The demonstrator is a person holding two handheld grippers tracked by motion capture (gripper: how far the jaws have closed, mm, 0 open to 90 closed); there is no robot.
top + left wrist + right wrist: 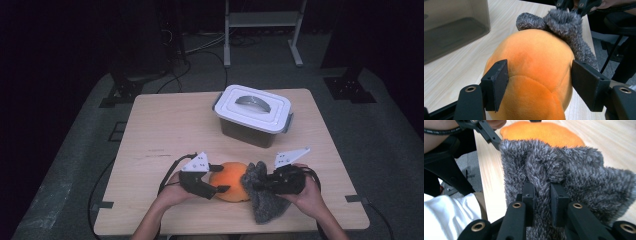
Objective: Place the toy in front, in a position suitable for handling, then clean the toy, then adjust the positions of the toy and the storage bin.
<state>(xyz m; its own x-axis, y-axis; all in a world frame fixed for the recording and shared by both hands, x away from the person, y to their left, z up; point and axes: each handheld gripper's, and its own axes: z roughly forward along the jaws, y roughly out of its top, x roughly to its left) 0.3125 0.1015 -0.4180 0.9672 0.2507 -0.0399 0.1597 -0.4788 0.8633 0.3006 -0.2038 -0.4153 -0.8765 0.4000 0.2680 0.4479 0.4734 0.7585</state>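
Note:
An orange plush ball (231, 180) lies on the wooden table (165, 125) near its front edge. My left gripper (222, 178) comes at it from the left. In the left gripper view the two black pads (499, 80) press on either side of the orange plush ball (536, 57). A grey fuzzy cloth (265, 205) lies against the ball's right side. My right gripper (257, 186) is shut on a fold of it. In the right gripper view the gripper (542, 192) pinches the grey fuzzy cloth (574, 175), with the orange plush ball (541, 132) behind.
A dark plastic box with a white clip-on lid (253, 114) stands at the back middle of the table; its wall (451, 27) is close on the left in the left gripper view. Bare wood lies to the left and right of the hands. Cables and stands sit on the floor behind.

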